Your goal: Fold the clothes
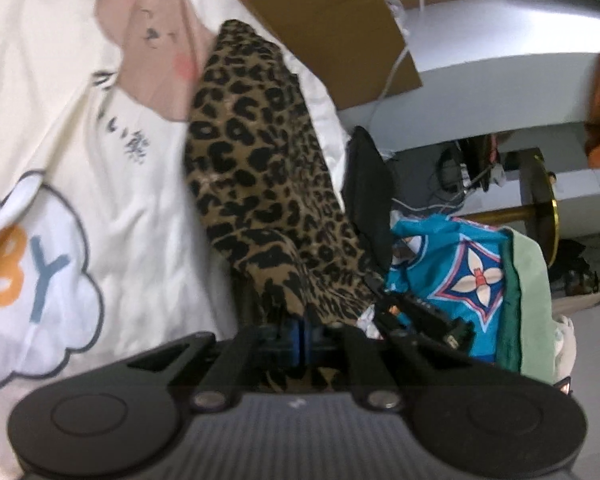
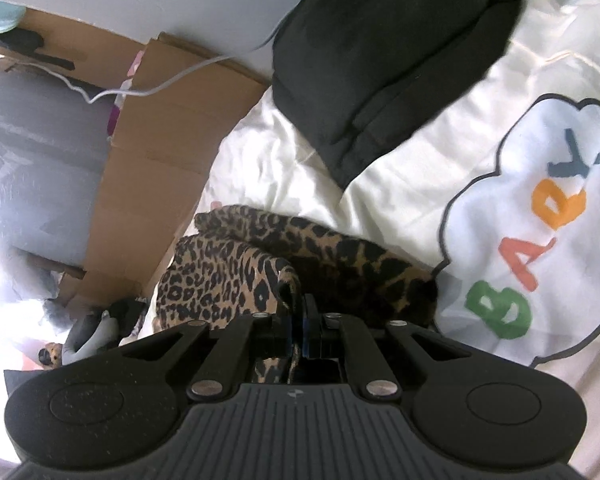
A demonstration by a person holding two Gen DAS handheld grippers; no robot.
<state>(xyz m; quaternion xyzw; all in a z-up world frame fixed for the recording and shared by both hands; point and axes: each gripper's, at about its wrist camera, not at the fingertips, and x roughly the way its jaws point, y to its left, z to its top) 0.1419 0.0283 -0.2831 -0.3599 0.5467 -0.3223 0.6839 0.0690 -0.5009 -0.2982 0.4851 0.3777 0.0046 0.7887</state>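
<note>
text: "BABY" (coloured letters) | on: white cloud print (image 2: pixel 540 240) | bedsheet (image 2: pixel 400 168)

The right tool (image 2: pixel 298 320) is seen closed, with a fold of the leopard-print garment (image 2: pixel 236 272) pinched between its jaws. The rest of that garment is bunched on a cream bedsheet (image 2: pixel 400 168), which is printed with a white cloud (image 2: pixel 548 216) bearing coloured letters. A folded black garment (image 2: pixel 380 60) is laid further off on the sheet, apart from the leopard print. Flattened cardboard (image 2: pixel 148 184) is stood at the left edge of the bed, and a white cable (image 2: pixel 188 72) is draped across it.
</note>
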